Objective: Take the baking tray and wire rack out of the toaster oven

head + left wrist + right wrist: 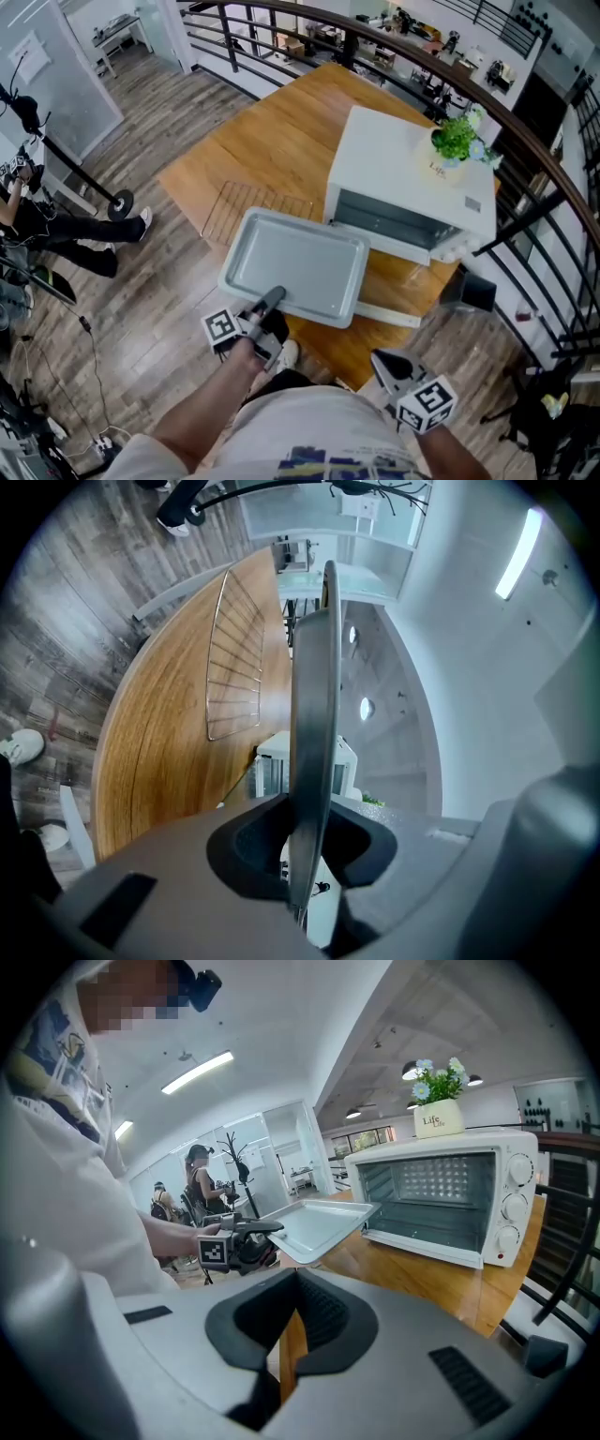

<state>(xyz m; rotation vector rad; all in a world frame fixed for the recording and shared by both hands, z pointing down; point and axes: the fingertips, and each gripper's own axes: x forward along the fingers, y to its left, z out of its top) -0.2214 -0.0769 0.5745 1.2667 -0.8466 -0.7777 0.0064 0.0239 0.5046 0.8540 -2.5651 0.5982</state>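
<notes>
My left gripper (272, 298) is shut on the near rim of the grey baking tray (295, 262), which hangs level above the wooden table (234, 141), outside the white toaster oven (403, 183). In the left gripper view the tray (314, 714) runs edge-on between the jaws of that gripper (305, 855). The wire rack (244, 208) lies flat on the table left of the oven, and beyond the tray (234, 658). My right gripper (384, 361) hangs low by my body, jaws together and empty. Its own view shows the tray (319, 1222) before the open oven (441, 1199).
The oven door (389, 314) hangs open toward me. A potted plant (457, 138) stands on the oven's top. A dark railing (525, 141) curves behind the table. A seated person (56, 230) and stands occupy the floor at the left.
</notes>
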